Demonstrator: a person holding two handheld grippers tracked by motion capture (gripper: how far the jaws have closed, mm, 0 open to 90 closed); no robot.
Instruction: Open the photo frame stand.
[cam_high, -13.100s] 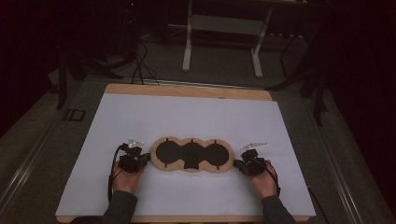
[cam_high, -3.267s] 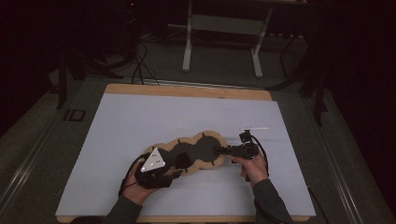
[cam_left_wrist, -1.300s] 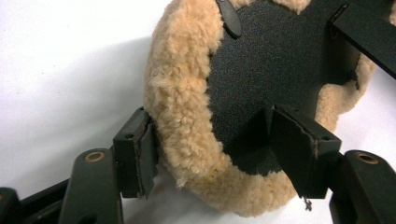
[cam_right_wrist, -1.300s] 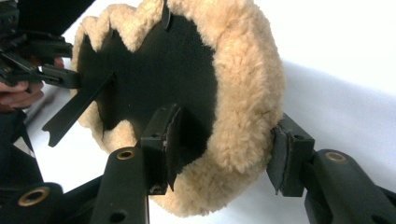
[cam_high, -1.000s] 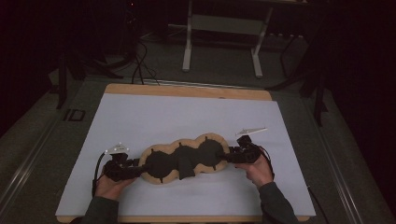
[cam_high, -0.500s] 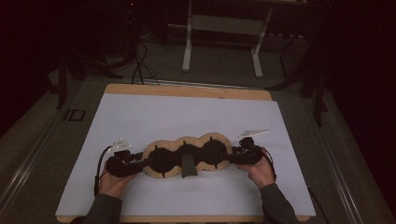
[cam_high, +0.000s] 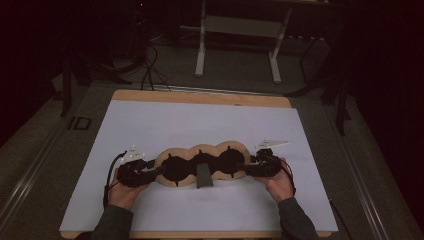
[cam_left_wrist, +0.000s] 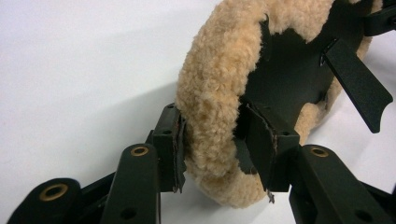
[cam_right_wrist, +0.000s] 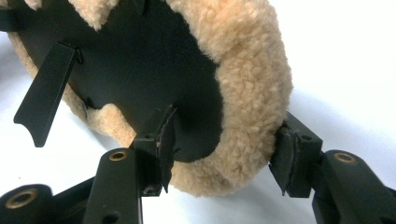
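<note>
Fleece pad (cam_high: 202, 167) is what we see stretched across the near middle of the counter (cam_high: 200, 120): a long tan piece with three rounded lobes, a dark inner face and a woolly rim, lying on the white sheet.

At the left we see the left hand (cam_high: 121, 189) holding the left claw (cam_high: 156, 171) at the pad's left end. In the left gripper view the left claw (cam_left_wrist: 212, 149) has the fleecy rim between its jaws; both pads lie against the pile, one on the outside, one on the dark inner face. The jaws have just been closing, and we read them as gripping the rim.

In the middle we see a dark strap (cam_high: 203, 176) lying across the pad's near edge; the same strap (cam_left_wrist: 357, 84) sticks out from the dark face in the left gripper view.

At the right the right hand (cam_high: 280, 181) holds the right claw (cam_high: 245, 169) at the pad's right end. In the right gripper view the right claw (cam_right_wrist: 224, 154) straddles the rim: the inner pad touches the dark face, the outer pad stands just clear of the fleece. Its jaws have just been opening, so we call it open around the rim.
</note>
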